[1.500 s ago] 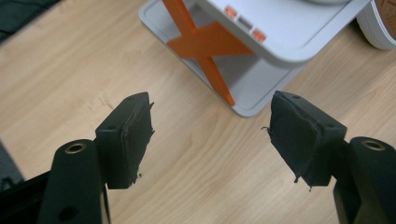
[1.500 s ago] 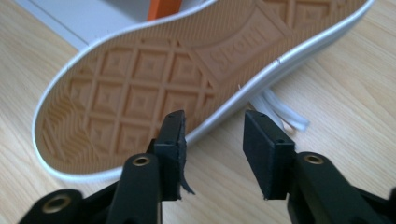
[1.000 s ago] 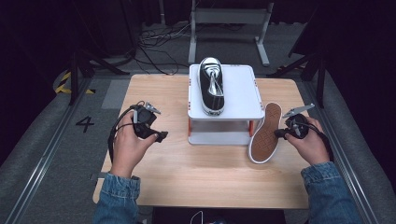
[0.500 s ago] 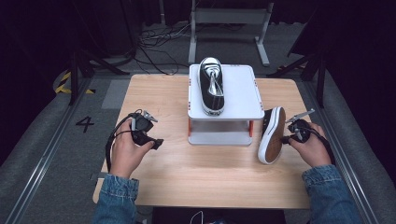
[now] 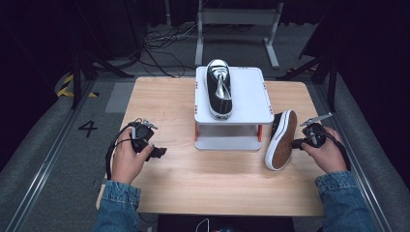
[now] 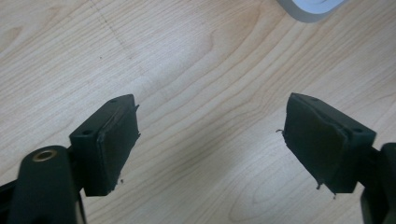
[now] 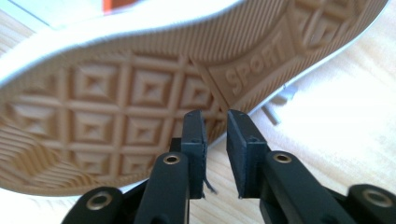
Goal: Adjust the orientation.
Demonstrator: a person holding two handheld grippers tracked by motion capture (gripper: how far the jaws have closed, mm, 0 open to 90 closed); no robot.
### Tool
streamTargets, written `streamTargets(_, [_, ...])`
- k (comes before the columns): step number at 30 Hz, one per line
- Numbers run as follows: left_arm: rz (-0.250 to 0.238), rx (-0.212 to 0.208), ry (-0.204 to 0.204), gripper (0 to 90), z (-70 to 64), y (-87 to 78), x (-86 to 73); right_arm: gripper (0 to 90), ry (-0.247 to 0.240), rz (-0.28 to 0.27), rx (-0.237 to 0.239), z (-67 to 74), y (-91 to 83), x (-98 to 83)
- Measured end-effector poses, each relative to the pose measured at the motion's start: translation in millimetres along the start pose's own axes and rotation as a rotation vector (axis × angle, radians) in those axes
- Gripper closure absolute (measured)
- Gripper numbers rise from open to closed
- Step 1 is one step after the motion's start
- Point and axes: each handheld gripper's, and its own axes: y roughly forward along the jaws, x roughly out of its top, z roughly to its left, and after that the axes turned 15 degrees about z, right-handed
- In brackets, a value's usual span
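Note:
A black sneaker [image 5: 218, 89] with a white toe lies on top of a white stand [image 5: 251, 96] at the table's back middle. A second sneaker [image 5: 281, 140] rests on its side right of the stand, tan sole [image 7: 140, 88] turned toward my right gripper [image 5: 295, 143]. That gripper's jaws [image 7: 216, 135] have just been opening; a narrow gap parts them, nothing is between them, and the sole's rim lies just beyond their tips. My left gripper [image 5: 159, 152] hangs low over bare wood at the left. Its jaws [image 6: 210, 140] have been opening and stand wide and empty.
The wooden table [image 5: 212, 179] has bare room in front of the stand and at the left. A corner of the stand [image 6: 310, 7] shows beyond the left jaws. Dark floor, cables and metal frames surround the table.
The second sneaker has come down and closer to the stand, now resting on its side. The right jaws have parted slightly. The left hand has sunk toward the table with its jaws wider.

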Motion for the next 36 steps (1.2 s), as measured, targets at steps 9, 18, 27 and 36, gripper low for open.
streamTargets(9, [0.031,0.023,0.048,17.7,-4.2,-0.2,-16.8,79.1,-0.102,-0.12,-0.04,31.4,-36.3,26.2])
streamTargets(18, [0.064,0.032,0.05,17.9,-6.1,3.3,-24.5,80.6,-0.203,-0.053,-0.048,57.5,-18.8,51.3])
streamTargets(27, [0.053,0.022,0.061,17.9,-4.1,4.9,-13.6,86.8,-0.162,-0.086,-0.07,47.5,-28.9,35.6])
streamTargets(36, [0.039,-0.003,0.074,18.1,-3.7,14.2,9.6,88.6,-0.041,-0.112,-0.068,19.9,-50.0,-7.1])
